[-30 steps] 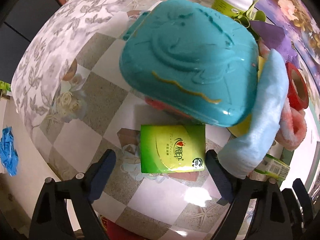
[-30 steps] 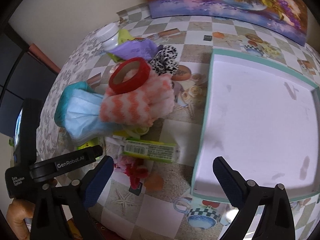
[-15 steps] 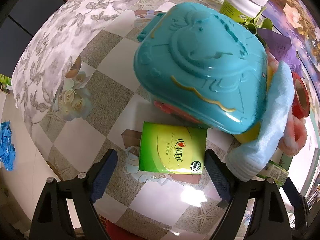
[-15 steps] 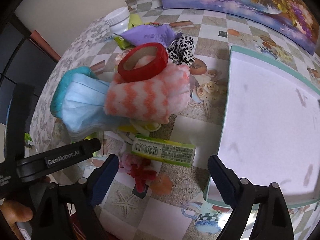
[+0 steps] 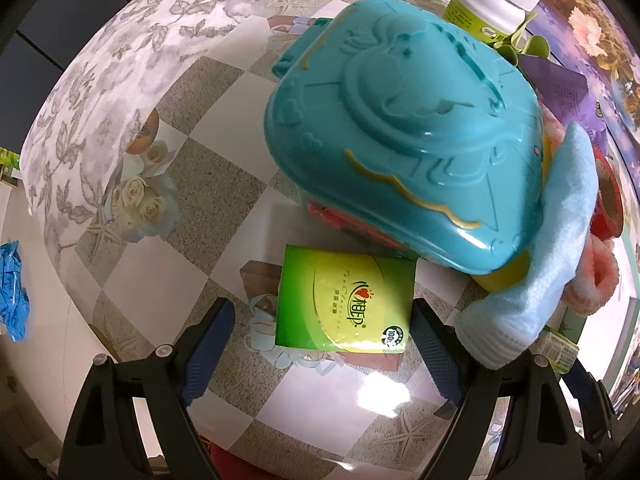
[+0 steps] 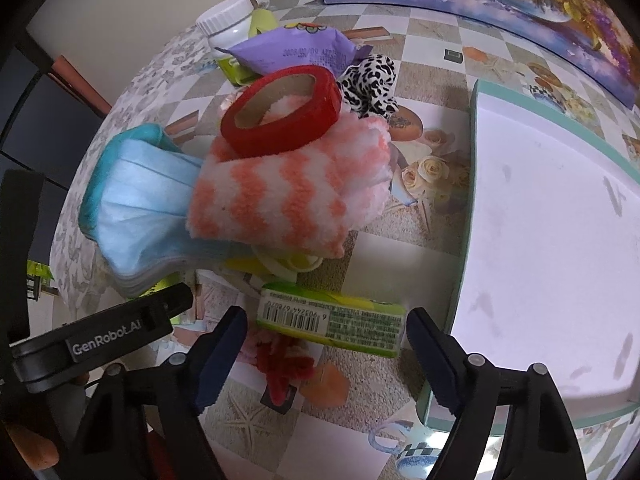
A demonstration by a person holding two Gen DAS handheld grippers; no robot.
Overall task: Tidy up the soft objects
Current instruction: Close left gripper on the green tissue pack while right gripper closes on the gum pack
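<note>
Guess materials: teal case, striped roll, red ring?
Teal case: hard glossy plastic, moulded relief, sharp highlights. Striped roll: fluffy knit or fleece, fuzzy nap, probably a sock or cloth. Red ring: matte tape on a cardboard-looking core.

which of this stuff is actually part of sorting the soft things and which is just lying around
For the job: striped sock, blue face masks, spotted scrunchie, tissue packs, white tray.

Lying about: teal toy case, red tape roll, pill bottle, purple packet.

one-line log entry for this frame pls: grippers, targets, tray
left gripper: open, straddling green tissue pack | right gripper: open, around green barcode pack | tray: nothing inside | pink sock: in pile
</note>
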